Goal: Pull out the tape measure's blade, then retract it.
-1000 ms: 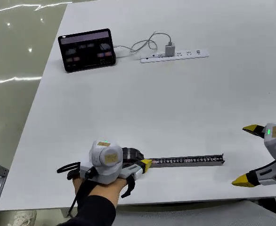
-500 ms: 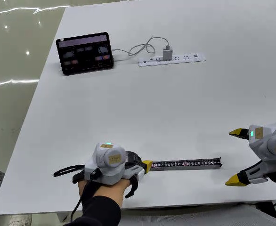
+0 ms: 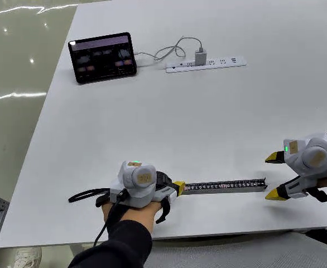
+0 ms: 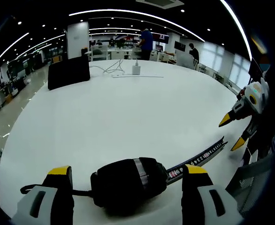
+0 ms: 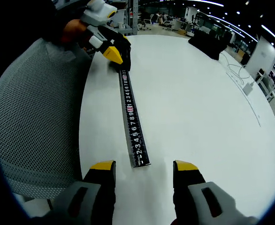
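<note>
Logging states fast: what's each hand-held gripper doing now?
Left hand-held gripper: around the tape measure, grip cannot be told.
Right hand-held gripper: open, holding nothing.

Table (image 3: 208, 123) mid to far is bare — tablet (image 3: 102, 57), power strip (image 3: 208, 63) and cable (image 3: 163, 54) sit only at the far side. Near edge: blade (image 3: 225, 186) lies flat from case (image 4: 128, 180) toward right gripper (image 3: 273, 176) — low strip, room above. Left gripper (image 4: 126, 171) around the case blocks the near-left. Chair (image 5: 39, 117) mesh hugs the near edge by the right gripper.

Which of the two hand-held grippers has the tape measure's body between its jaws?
The left hand-held gripper: its jaws flank the black case. The right hand-held gripper stands open by the blade's free end.
</note>
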A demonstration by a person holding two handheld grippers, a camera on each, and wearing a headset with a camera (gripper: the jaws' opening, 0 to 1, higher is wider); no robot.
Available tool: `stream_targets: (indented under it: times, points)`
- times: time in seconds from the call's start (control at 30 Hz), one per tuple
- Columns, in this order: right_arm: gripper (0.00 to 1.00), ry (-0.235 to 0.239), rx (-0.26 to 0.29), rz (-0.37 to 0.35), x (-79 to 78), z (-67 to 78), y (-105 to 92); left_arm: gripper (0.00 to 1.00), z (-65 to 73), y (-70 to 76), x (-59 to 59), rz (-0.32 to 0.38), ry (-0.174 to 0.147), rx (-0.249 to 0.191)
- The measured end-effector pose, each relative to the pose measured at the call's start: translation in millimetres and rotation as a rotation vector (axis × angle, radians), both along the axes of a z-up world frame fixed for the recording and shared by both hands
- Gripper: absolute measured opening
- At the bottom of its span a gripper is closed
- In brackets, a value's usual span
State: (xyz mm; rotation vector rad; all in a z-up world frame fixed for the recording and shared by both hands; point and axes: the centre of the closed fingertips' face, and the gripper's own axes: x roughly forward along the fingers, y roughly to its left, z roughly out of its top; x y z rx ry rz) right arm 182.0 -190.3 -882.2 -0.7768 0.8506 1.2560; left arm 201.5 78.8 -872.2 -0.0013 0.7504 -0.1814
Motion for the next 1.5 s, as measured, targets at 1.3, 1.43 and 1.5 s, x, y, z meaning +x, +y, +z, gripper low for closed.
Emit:
stream_targets:
  times: [1.3, 1.43, 1.5]
  points:
    - [0.11, 0.068, -0.115, 0.105, -7.3, -19.2, 3.2, 0.63, -2.1, -3.6, -2.5, 0.02, 0.031, -0.035]
    - [0.1, 0.062, -0.106, 0.103, -6.6, -19.8, 0.8, 0.62, -3.2, -4.2, -2.5, 0.01, 0.029, -0.02]
    - [0.1, 0.076, -0.082, 0.068, -5.4, -19.7, 1.2, 0.61, -3.6, -4.3, -2.4, 0.004, 0.03, -0.003]
